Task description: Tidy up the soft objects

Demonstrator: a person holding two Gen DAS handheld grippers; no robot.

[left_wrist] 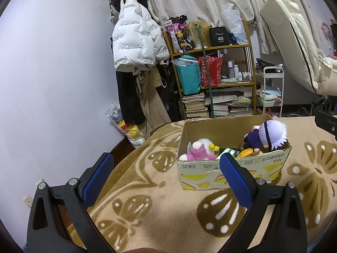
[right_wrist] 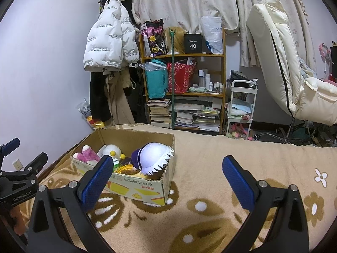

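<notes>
A cardboard box [left_wrist: 231, 171] [right_wrist: 139, 186] stands on the beige blanket with brown flowers. Inside lie a pink plush [left_wrist: 198, 152] [right_wrist: 86, 155], a white plush with yellow pompoms [left_wrist: 207, 144] [right_wrist: 112, 150], and a doll with pale lilac hair and dark purple clothes [left_wrist: 267, 137] [right_wrist: 151, 158]. My left gripper [left_wrist: 166, 160] hangs open in front of the box, its right finger overlapping the box's front wall, nothing between the fingers. My right gripper [right_wrist: 166, 164] is open and empty, to the right of the box. The left gripper [right_wrist: 19, 164] shows at the right wrist view's left edge.
The blanket [left_wrist: 168, 210] [right_wrist: 210, 189] covers a bed. Beyond it stand a wooden shelf [left_wrist: 212, 73] [right_wrist: 183, 80] with bags and books, hanging coats [left_wrist: 134, 38] [right_wrist: 109, 42], a white trolley [right_wrist: 242, 105] and a cream reclining chair [right_wrist: 284, 63].
</notes>
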